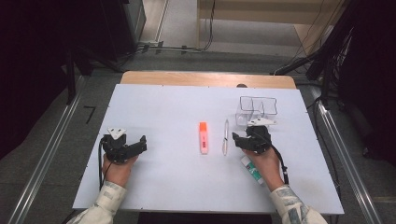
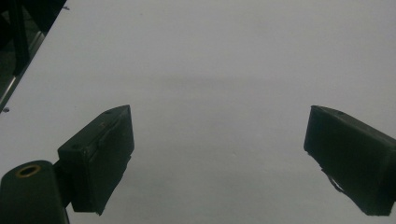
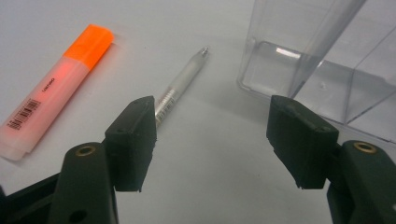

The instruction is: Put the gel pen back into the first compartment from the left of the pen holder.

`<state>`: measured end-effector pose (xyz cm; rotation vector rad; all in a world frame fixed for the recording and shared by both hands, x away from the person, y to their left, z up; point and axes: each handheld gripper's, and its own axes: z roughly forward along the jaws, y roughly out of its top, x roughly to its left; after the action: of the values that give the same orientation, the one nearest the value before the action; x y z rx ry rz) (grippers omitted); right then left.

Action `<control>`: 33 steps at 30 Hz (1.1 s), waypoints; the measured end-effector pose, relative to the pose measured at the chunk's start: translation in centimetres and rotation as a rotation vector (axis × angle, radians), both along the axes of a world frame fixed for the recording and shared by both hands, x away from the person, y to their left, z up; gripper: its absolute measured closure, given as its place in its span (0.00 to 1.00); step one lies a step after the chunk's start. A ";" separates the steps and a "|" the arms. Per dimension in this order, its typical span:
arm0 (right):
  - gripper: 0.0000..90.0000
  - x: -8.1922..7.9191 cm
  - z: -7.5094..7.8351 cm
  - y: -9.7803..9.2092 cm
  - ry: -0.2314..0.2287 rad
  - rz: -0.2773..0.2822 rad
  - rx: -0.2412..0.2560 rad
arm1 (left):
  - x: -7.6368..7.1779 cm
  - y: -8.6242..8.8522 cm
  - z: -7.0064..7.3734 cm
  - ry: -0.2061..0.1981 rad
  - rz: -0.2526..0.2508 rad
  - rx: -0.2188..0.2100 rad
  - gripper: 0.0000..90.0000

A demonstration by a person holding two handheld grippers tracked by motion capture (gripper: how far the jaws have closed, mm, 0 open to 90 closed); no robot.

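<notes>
- The right gripper (image 3: 212, 140) has its jaws spread wide with nothing between them, only bare table (image 3: 210, 186); in the high view this gripper (image 1: 239, 139) sits low over the surface, held by the person's right hand (image 1: 266, 161).
- The clear pen (image 3: 180, 86) lies just beyond the left-hand jaw in the right gripper view, its far tip pointing away; in the high view the pen (image 1: 225, 136) lies just left of the right gripper, apart from it.
- The orange highlighter (image 3: 56, 91), orange cap at its far end, lies left of the pen, parallel to it and not touching.
- The clear plastic organizer (image 3: 317, 60), divided into compartments, stands just beyond the right gripper, to the right of the pen.
- A white tube with green print (image 1: 252, 169) lies beside the right hand, partly hidden by it.
- The left gripper (image 2: 219, 154) also holds its jaws wide over bare table; in the high view it (image 1: 132, 147) rests well left of the highlighter (image 1: 203, 137).
</notes>
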<state>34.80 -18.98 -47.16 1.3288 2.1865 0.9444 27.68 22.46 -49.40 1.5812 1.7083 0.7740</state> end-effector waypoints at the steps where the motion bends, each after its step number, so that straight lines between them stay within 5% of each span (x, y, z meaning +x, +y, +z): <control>1: 0.36 0.1 0.1 0.2 0.001 0.002 -0.003 | 0.0 0.0 0.0 -0.001 0.000 -0.001 0.10; 33: 0.55 3.8 -0.5 4.9 0.090 -0.028 -0.084 | 0.0 0.3 0.1 -0.008 0.000 -0.009 0.10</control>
<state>38.55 -14.08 -47.64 1.3828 2.2423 0.7872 27.73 22.75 -49.30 1.5700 1.7038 0.7704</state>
